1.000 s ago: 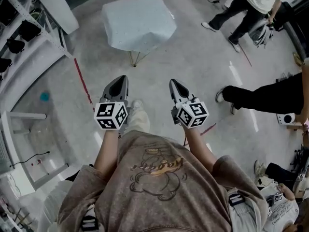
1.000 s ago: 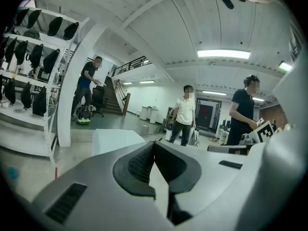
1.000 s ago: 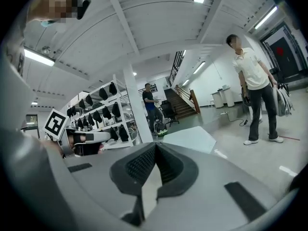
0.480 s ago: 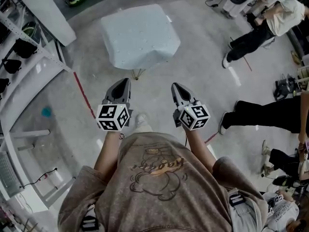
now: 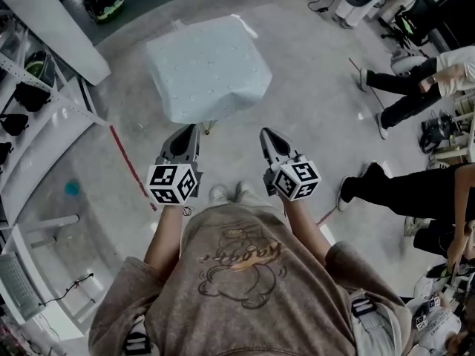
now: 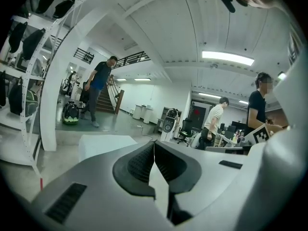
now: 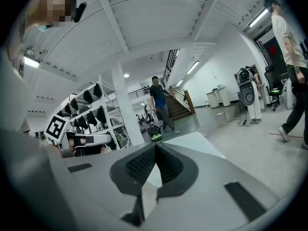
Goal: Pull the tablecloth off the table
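Observation:
A small table draped in a pale blue-white tablecloth (image 5: pixel 204 67) stands on the floor ahead of me, its thin legs showing under the near hem. The cloth also shows as a white slab (image 6: pixel 103 145) in the left gripper view and as a pale surface (image 7: pixel 199 142) past the right jaws. My left gripper (image 5: pixel 188 130) and right gripper (image 5: pixel 264 134) are held side by side at waist height, just short of the table's near edge. Both are shut with nothing between the jaws, and neither touches the cloth.
White shelving with dark helmets (image 5: pixel 30 95) runs along the left, beside a white pillar (image 5: pixel 52 21). People (image 5: pixel 415 80) stand at the right, with gear and cables behind them. A person (image 6: pixel 98 88) walks near a staircase beyond the table. A red floor line (image 5: pixel 130 165) runs near my left.
I have walked forward, so the table sits closer to both grippers in the head view. The grippers stay shut and side by side. The people at the right have shifted.

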`<state>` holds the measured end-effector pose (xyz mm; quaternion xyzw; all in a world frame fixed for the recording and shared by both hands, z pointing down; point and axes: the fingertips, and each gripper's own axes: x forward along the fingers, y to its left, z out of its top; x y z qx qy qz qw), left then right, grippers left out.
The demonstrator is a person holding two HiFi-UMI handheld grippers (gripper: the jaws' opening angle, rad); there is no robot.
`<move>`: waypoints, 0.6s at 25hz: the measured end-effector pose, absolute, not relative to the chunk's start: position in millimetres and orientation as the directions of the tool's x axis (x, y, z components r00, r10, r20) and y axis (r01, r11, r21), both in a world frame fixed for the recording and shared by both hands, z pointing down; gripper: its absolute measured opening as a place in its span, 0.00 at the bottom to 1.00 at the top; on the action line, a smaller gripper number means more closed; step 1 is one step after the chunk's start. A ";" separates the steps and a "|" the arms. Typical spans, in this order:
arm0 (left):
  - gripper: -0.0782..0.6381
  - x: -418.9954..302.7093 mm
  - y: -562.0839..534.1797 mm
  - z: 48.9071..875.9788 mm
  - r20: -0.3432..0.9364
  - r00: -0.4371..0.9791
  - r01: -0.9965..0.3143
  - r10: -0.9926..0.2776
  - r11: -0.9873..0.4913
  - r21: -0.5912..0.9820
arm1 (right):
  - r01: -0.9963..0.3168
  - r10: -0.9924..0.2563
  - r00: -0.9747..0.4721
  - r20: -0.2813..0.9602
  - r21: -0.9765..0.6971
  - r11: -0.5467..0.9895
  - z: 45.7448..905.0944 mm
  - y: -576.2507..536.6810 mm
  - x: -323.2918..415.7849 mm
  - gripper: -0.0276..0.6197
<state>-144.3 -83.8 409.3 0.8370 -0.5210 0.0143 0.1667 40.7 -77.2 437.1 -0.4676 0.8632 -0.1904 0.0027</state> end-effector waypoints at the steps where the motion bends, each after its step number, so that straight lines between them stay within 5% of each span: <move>1: 0.14 -142.6 -87.1 408.0 0.197 0.454 -0.878 -0.869 -0.399 0.263 | -0.802 -0.805 -0.568 0.171 -0.331 0.496 435.5 -82.0 41.8 0.05; 15: 0.14 -134.6 -123.8 410.4 0.188 0.415 -0.890 -0.890 -0.354 0.289 | -0.729 -0.726 -0.667 0.170 -0.348 0.589 442.7 -137.6 35.8 0.09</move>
